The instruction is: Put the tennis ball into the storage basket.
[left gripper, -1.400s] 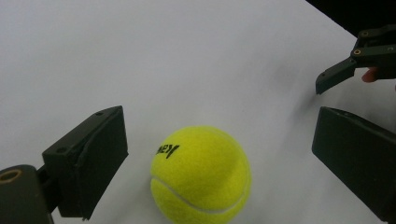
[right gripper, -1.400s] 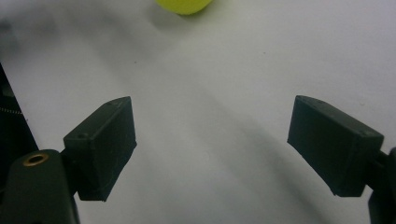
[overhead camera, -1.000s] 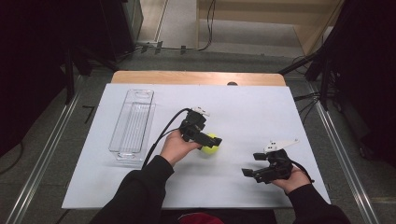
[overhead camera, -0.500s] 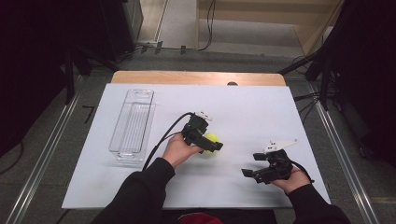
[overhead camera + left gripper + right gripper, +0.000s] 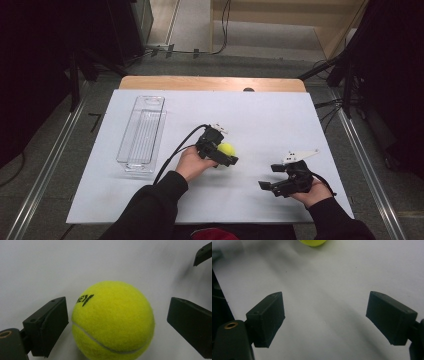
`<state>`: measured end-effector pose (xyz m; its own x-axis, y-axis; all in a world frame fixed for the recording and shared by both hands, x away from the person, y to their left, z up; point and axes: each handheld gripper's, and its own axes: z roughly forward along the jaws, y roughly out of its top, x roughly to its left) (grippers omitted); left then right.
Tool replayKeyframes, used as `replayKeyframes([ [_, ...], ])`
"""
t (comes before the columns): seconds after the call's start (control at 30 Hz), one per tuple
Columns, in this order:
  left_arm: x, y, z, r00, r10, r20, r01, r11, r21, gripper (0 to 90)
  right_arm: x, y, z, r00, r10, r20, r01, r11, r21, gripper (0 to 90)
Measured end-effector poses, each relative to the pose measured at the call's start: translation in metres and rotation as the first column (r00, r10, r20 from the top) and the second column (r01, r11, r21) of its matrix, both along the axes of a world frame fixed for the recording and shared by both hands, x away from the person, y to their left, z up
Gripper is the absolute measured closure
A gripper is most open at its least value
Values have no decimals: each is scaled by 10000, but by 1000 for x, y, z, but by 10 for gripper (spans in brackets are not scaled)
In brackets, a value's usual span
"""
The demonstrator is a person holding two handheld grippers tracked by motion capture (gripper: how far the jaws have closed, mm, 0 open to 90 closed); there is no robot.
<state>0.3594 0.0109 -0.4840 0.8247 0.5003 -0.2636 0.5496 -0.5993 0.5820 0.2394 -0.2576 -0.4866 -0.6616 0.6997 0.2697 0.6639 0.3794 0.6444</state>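
Note:
A yellow tennis ball (image 5: pixel 226 148) rests on the white table surface (image 5: pixel 280 115) near its middle. My left gripper (image 5: pixel 226 155) reaches over the ball from the left, one jaw on each side of it. In the left gripper view the ball (image 5: pixel 112 320) sits between the two black jaws of the left gripper (image 5: pixel 117 303), with a thin gap at the left pad and a wider one at the right, so the gripper is open. My right gripper (image 5: pixel 270 176) is held above the table at the front right, open and empty (image 5: pixel 324 300). The ball's edge (image 5: pixel 313 242) is at the top of that view.
A clear plastic tray (image 5: pixel 142 135) lies lengthwise on the left part of the table. A wooden strip (image 5: pixel 210 82) runs along the far edge. Dark floor, cables and stands surround the table.
My left gripper has shifted slightly toward me around the ball, which has barely moved. The right hand has stayed where it was.

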Motion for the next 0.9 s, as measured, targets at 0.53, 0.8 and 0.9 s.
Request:
replayKeyframes([
  [0.53,-2,-2,-14,9998,-166,90,161,9988,457,43,0,0,0,10000,62,25,-62,10000,-49,132],
  [0.8,-5,-3,-15,9989,-104,460,77,9983,578,72,0,0,0,10000,54,20,-54,10000,-62,132],
  [0.9,-6,-2,-15,9969,-166,765,103,9966,819,110,0,0,0,10000,58,19,-58,10000,-73,132],
])
